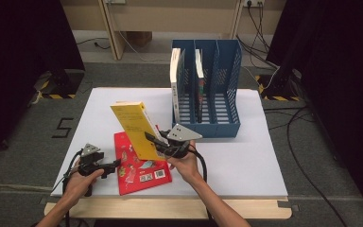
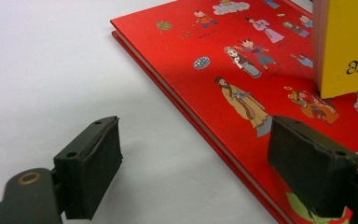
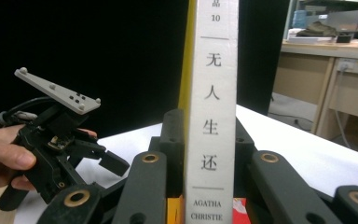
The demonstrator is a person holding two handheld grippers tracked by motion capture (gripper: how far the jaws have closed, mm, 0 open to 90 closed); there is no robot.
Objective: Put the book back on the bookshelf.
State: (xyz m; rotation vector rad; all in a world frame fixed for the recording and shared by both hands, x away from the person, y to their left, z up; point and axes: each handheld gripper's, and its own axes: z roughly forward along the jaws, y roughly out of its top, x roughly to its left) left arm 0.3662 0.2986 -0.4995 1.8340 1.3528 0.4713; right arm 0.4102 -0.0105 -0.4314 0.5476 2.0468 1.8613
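Observation:
A yellow book (image 1: 134,126) with a white spine (image 3: 212,93) stands tilted over a red picture book (image 1: 139,170) that lies flat on the white table. My right gripper (image 1: 163,142) is shut on the yellow book at its spine; in the right gripper view the pads (image 3: 172,140) press both covers. The left gripper (image 1: 115,165) sits low at the red book's left edge and is open. In the left gripper view one pad (image 2: 93,163) is over the table and the other (image 2: 307,163) over the red cover (image 2: 242,70). The yellow book's lower corner (image 2: 345,46) hangs close to the red cover.
A blue three-slot file rack (image 1: 217,118) stands behind on the table, with a white book (image 1: 175,82) in its left slot and a thin book (image 1: 199,85) in the middle one. The white tabletop (image 1: 246,156) stretches to the right of the hands.

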